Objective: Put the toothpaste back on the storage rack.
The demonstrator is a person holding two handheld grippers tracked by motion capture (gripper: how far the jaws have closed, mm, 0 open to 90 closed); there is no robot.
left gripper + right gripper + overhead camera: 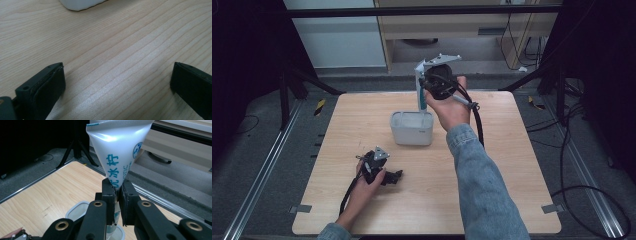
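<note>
A pale wood-grain table [492,165] carries a white, rounded plastic container [411,128] near its centre. At about 1 o'clock from the container, the right tool [424,90] is raised above it, its black jaws pressed together, pinching a glossy white tube [117,152] with blue lettering, probably to lift it out or lower it in. At 7 o'clock, the left tool [396,176] rests idle on the table, jaws spread wide on nothing.

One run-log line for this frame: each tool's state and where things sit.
left tool: open, low over wooden table | right tool: shut on white squeeze tube with teal lettering, crimped end up, above white rectangular plastic container
</note>
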